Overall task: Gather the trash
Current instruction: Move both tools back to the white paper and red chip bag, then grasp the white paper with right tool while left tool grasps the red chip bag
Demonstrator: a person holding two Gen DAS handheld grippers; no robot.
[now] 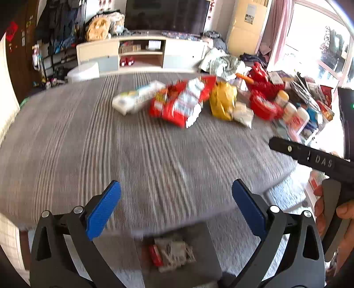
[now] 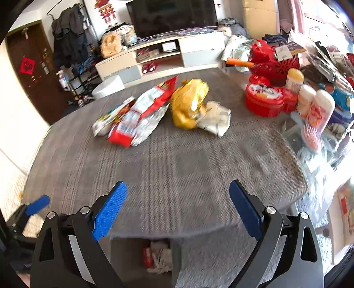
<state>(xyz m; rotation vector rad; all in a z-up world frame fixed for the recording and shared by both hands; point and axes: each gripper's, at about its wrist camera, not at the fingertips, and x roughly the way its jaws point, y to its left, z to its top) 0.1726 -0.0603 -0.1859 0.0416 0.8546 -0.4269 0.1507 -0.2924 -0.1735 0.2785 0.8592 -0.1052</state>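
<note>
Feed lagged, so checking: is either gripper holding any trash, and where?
Nothing is held. The left gripper and right gripper are both open and empty.

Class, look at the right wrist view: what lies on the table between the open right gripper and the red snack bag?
Nothing: only bare grey striped tablecloth lies between the right gripper and the red snack bag, shown in the right wrist view.

Lived-in home, living room. Dark flat-screen TV [image 2: 171, 16] on the far wall above a long cream media cabinet [image 2: 159, 57] with open shelves. Coats heaped on a rack [image 2: 70, 33] beside a brown door [image 2: 31, 73] bearing a red paper decoration [image 2: 27, 65]. Pink curtain [image 1: 277, 31] at a bright window — a desk under grey striped cloth [image 1: 110, 144], cluttered with snack packets [image 2: 141, 113] and tins.
</note>
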